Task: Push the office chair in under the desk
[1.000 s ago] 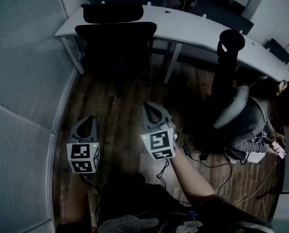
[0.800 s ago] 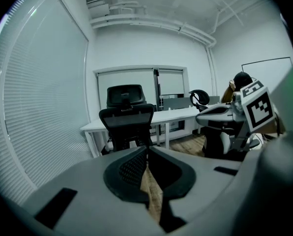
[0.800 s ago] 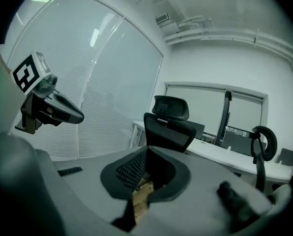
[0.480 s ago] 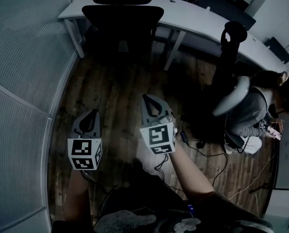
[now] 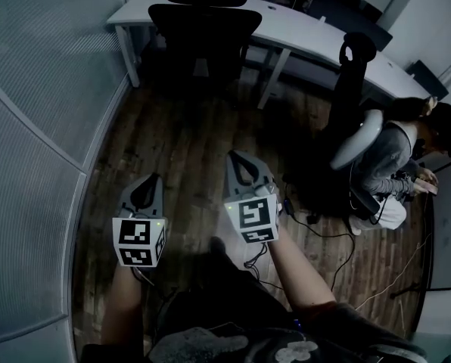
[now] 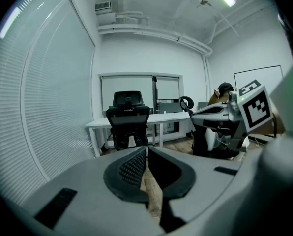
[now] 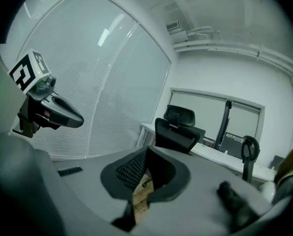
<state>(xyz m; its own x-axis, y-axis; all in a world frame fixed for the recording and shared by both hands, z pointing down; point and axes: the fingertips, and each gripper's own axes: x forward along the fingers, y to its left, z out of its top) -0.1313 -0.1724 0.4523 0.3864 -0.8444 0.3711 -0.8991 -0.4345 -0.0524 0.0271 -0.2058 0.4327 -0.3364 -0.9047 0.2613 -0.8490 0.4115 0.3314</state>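
Jaws closed tip to tip and empty on the left gripper and the right gripper; both hover over the wooden floor. Well ahead, the black office chair stands against the white desk, seemingly partly underneath.

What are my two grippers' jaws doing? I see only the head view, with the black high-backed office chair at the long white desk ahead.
Observer: The left gripper has its jaws shut together, with nothing between them.
Operator: And the right one?
Observer: The right gripper is shut and empty too.
Operator: What's on the wall behind the desk?
Observer: A wide framed window sits just above the white desk.
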